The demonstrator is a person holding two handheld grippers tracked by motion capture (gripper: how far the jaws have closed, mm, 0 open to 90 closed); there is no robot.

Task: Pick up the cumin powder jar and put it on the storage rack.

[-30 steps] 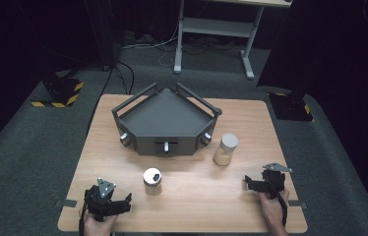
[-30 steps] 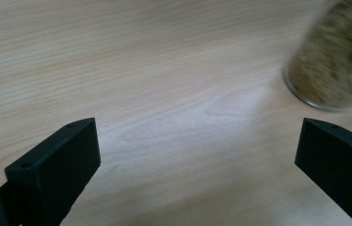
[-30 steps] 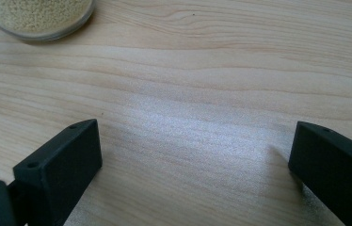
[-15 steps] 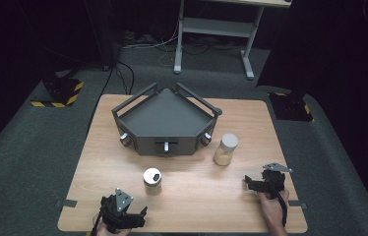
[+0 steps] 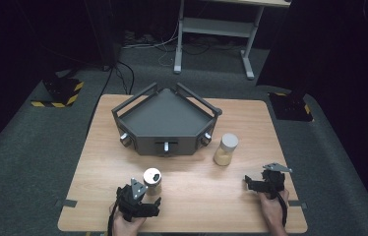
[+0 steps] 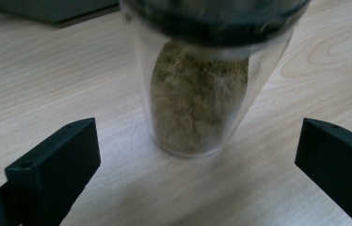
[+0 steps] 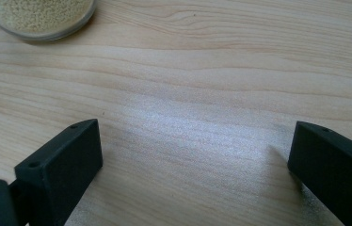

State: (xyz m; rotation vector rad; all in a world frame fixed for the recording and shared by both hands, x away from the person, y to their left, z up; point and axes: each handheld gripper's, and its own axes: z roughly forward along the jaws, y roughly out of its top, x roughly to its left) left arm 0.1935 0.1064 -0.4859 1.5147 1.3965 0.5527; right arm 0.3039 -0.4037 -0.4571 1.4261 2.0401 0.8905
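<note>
Your left gripper [image 5: 145, 195] has slid right since the earlier frame, jaws spread wide around the spice jar [image 6: 197, 89] at lower centre. Smooth, rigid, light and slippery: grip mid-body below the lid. Right gripper [image 5: 253, 183] rests released.

**Spice jar upright between the spread jaws of the left tongs**

The small jar [image 5: 152, 180] stands upright on the wooden table [image 5: 197, 196], just ahead of the left gripper [image 5: 140, 199] and well apart from the right gripper [image 5: 256, 183]. From above it shows a round, pale, shiny lid. In the left gripper view the jar [image 6: 197, 94] has a clear wall, a dark band under the lid and a fill of olive-brown ground powder that reaches most of its height. It sits midway between the two wide-apart jaws, touching neither.
</note>
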